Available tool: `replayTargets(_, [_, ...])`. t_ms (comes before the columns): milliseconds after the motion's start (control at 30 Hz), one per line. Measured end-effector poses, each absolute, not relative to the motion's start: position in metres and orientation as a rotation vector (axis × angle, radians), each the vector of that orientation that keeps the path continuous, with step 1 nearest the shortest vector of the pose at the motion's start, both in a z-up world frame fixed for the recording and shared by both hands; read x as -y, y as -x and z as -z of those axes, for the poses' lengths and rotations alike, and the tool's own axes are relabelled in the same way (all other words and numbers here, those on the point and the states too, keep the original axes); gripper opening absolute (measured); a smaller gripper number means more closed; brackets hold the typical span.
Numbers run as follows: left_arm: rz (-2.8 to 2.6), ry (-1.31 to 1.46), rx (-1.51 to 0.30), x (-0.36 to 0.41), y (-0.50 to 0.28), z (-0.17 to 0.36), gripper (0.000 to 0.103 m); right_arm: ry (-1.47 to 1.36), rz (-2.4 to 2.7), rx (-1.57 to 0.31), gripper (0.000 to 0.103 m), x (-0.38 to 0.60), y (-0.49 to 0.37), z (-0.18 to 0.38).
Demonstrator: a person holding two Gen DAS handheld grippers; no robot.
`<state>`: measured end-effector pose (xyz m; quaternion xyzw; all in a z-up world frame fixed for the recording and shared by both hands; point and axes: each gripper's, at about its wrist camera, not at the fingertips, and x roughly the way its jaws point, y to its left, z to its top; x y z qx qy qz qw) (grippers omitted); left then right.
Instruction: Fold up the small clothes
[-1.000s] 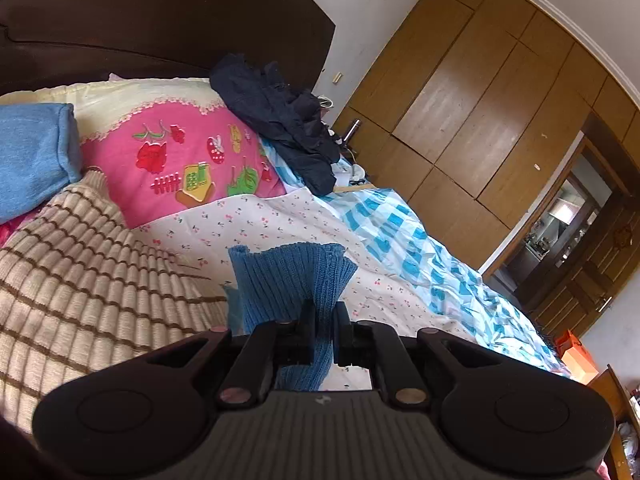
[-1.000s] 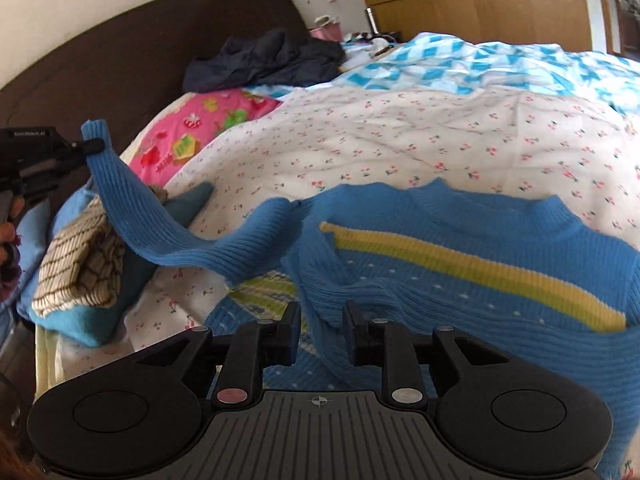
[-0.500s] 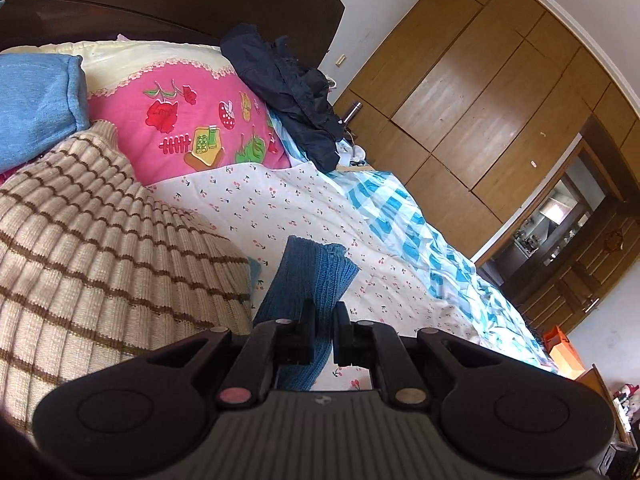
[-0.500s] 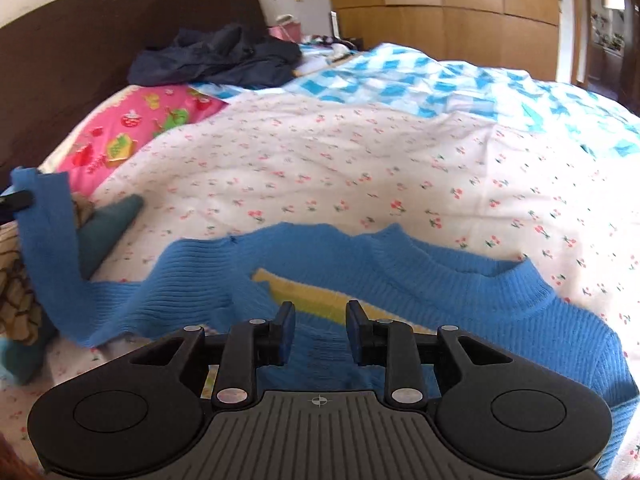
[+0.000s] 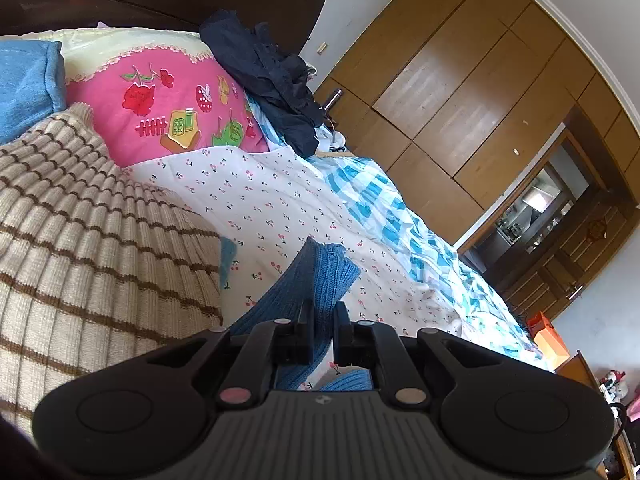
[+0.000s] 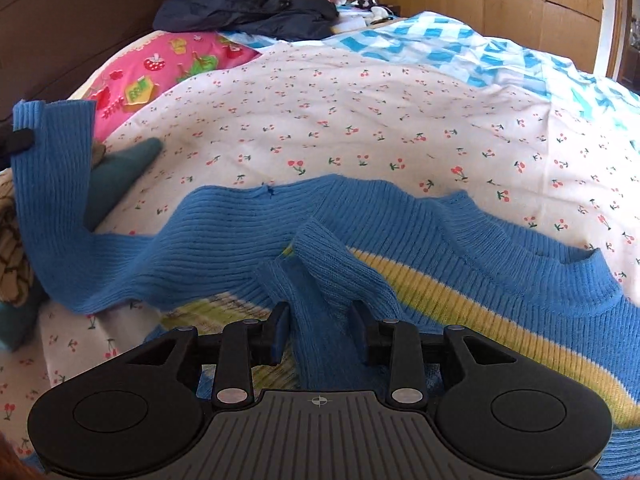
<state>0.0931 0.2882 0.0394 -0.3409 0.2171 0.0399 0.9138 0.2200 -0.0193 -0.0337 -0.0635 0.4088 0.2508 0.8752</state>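
Note:
A small blue knit sweater with a yellow stripe lies on the cherry-print sheet. My left gripper is shut on the cuff of one sleeve; in the right wrist view that sleeve is held up at the far left, with the left gripper's fingertip showing on it. My right gripper stands with jaws parted; a bunched fold of the other sleeve lies loosely between them, over the sweater's chest.
A beige brown-striped knit lies close at the left. A pink pillow, a dark garment pile and a blue-checked quilt lie farther off. Wooden wardrobes stand behind.
My right gripper's jaws have spread apart, letting go of the sleeve fold, which now lies over the chest. My left gripper still holds the other sleeve, drawn out to the left.

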Motion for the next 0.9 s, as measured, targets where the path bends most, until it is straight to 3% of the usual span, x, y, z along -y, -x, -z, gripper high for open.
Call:
replayTargets(367, [-0.064, 0.697, -0.461, -0.28, -0.091, -0.039, 0.015, 0.119, -0.6, -0.9, 0.034, 0.011, -0.217, 0.036])
replayTargets(433, [-0.061, 0.695, -0.463, -0.279, -0.09, -0.039, 0.015, 0.108, -0.59, -0.903, 0.014, 0.01, -0.217, 0.035])
replayTargets(500, [-0.056, 0.696, -0.463, -0.278, -0.09, -0.039, 0.015, 0.11, -0.625, -0.906, 0.008, 0.011, -0.212, 0.03])
replayTargets(667, [-0.042, 0.701, -0.462, -0.275, -0.091, -0.037, 0.015, 0.195, -0.788, -0.919, 0.007, 0.003, -0.171, 0.023])
replayTargets(833, [-0.027, 0.7, -0.47, -0.269, -0.091, -0.037, 0.015, 0.264, -0.807, -0.894, 0.013, 0.0, -0.158, 0.026])
replayTargets(900, [-0.022, 0.697, -0.467, -0.268, -0.091, -0.038, 0.015, 0.164, -0.81, -0.911, 0.025, 0.01, -0.167, 0.017])
